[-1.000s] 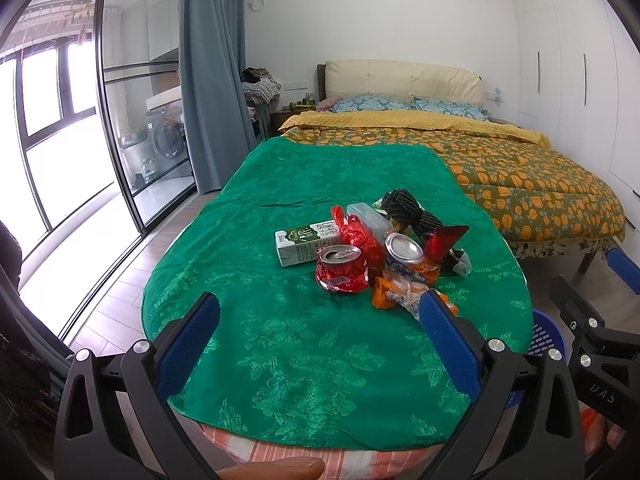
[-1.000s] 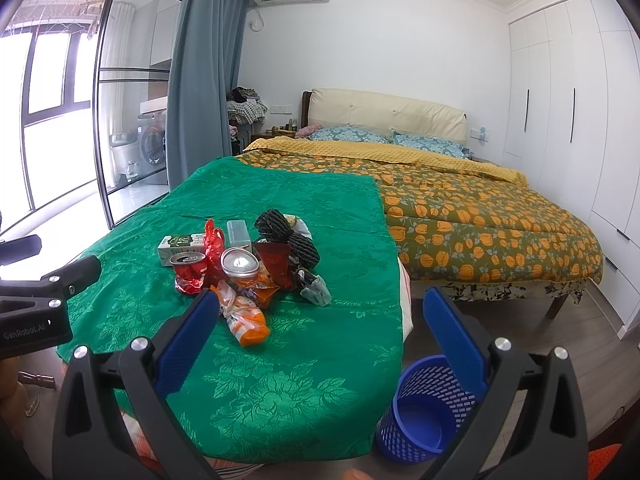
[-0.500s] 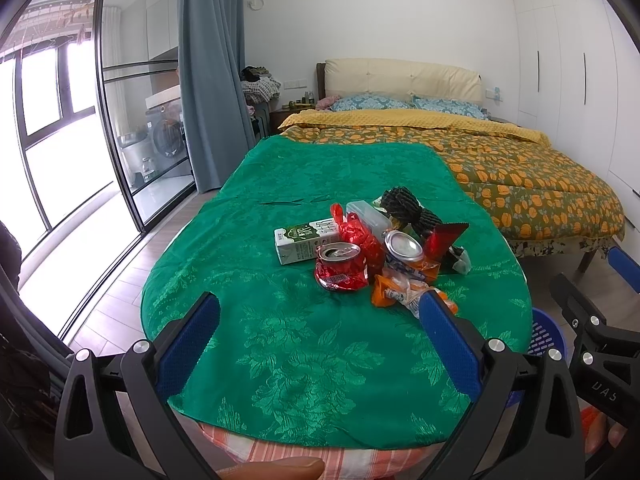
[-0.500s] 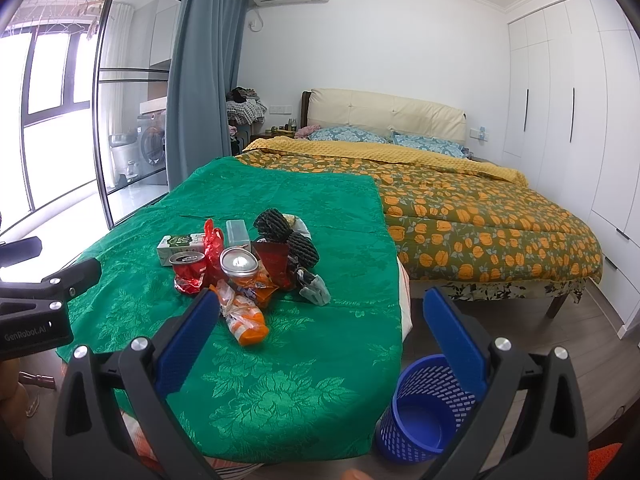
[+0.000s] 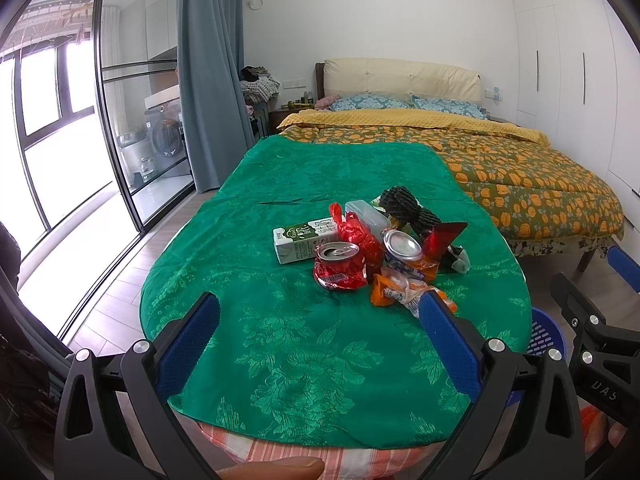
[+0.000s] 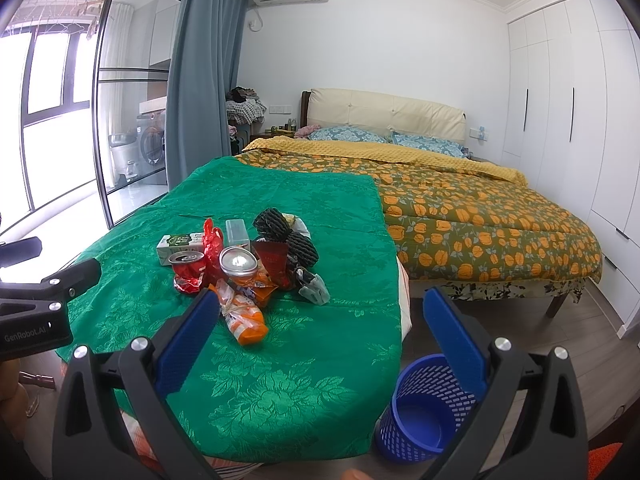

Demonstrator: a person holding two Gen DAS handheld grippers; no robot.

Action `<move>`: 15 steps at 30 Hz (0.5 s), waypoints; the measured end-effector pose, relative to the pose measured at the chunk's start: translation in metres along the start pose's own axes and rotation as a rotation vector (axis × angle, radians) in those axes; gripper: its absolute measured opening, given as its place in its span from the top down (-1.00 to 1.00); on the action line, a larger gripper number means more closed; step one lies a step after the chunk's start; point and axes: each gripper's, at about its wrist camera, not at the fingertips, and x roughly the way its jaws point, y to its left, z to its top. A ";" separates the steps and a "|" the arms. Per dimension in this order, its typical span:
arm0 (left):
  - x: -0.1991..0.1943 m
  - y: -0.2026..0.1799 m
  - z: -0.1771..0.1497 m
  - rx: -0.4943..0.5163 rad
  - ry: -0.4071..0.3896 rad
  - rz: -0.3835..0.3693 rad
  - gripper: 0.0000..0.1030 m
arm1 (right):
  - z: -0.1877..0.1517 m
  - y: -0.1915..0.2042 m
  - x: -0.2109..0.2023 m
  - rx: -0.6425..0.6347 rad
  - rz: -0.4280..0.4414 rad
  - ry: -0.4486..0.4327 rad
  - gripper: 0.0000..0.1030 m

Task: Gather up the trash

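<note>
A heap of trash lies on the green tablecloth (image 5: 280,344): a crushed red can (image 5: 339,267), a green-and-white carton (image 5: 305,238), a silver-topped can (image 5: 403,246), an orange wrapper (image 6: 243,318), black foam netting (image 6: 286,232) and a clear plastic box (image 5: 366,216). My left gripper (image 5: 320,344) hovers open in front of the heap, nothing between its blue pads. My right gripper (image 6: 320,340) is open too, nearer than the heap and to its right. On the floor beside the table stands an empty blue mesh bin (image 6: 426,412).
A bed with an orange-patterned quilt (image 6: 480,216) stands behind and right of the table. Glass sliding doors (image 5: 132,120) and a grey curtain (image 5: 208,72) are at the left, white wardrobes (image 6: 568,100) at the right. Wooden floor (image 6: 600,344) lies around the bin.
Both grippers have drifted very slightly; the trash heap sits a touch further left in the left wrist view. Nothing was taken hold of or let go.
</note>
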 end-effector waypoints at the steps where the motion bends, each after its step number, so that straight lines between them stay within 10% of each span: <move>1: 0.000 0.000 0.000 0.000 0.000 0.000 -0.92 | 0.000 0.001 0.000 0.000 0.000 0.000 -0.91; 15: 0.000 -0.002 -0.004 0.001 0.002 0.001 -0.92 | 0.000 0.002 0.001 0.000 0.000 0.000 -0.91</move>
